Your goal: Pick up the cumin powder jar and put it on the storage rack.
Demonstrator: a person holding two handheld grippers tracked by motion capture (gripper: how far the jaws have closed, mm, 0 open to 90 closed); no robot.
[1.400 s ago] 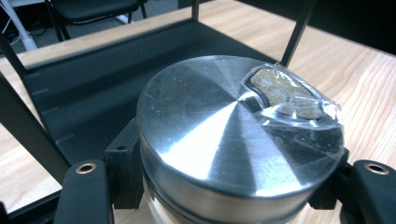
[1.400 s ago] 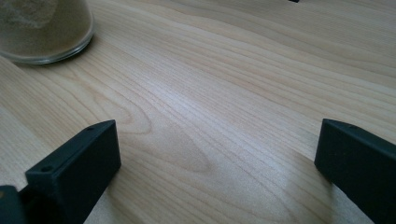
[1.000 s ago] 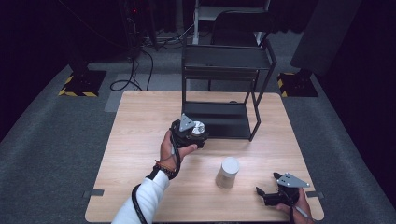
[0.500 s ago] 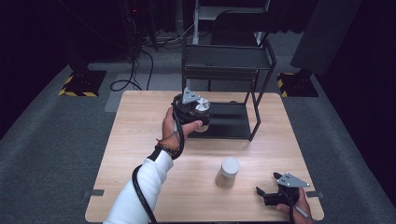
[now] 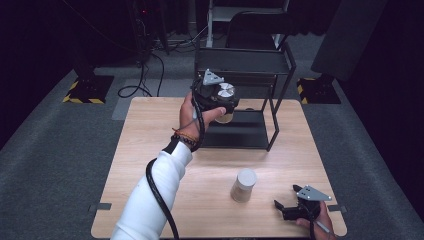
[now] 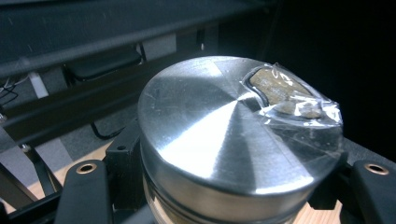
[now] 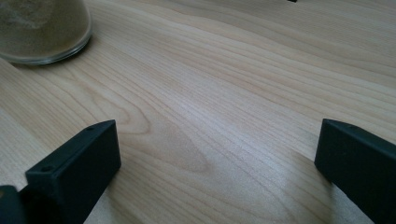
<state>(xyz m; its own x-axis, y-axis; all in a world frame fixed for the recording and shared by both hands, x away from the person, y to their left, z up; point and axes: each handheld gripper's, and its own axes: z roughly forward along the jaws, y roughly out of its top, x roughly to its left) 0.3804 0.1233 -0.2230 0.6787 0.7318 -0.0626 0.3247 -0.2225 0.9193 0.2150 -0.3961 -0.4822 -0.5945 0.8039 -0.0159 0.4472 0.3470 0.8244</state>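
Note:
My left gripper (image 5: 218,98) is shut on a glass jar (image 6: 219,135) with a brushed metal lid (image 5: 226,90). It holds the jar in the air at the front of the black metal rack (image 5: 274,95). A taped-over opening shows on the lid's far right. Both black fingers (image 6: 86,191) press against the jar's sides. A second jar (image 5: 244,185) with a pale top stands on the table's near right part. My right gripper (image 5: 288,207) rests open near the front right corner, its fingers (image 7: 74,168) spread wide over bare wood, with that jar's base (image 7: 42,32) at the upper left.
The rack has a top shelf (image 5: 240,61) and a dark bottom shelf (image 5: 240,131) at the back of the wooden table (image 5: 150,150). Behind the table stand a chair (image 5: 255,20), cables and dark stands on grey carpet.
The left gripper has carried the metal-lidded jar up and away, toward the rack's front. The right gripper and the standing jar have stayed still.

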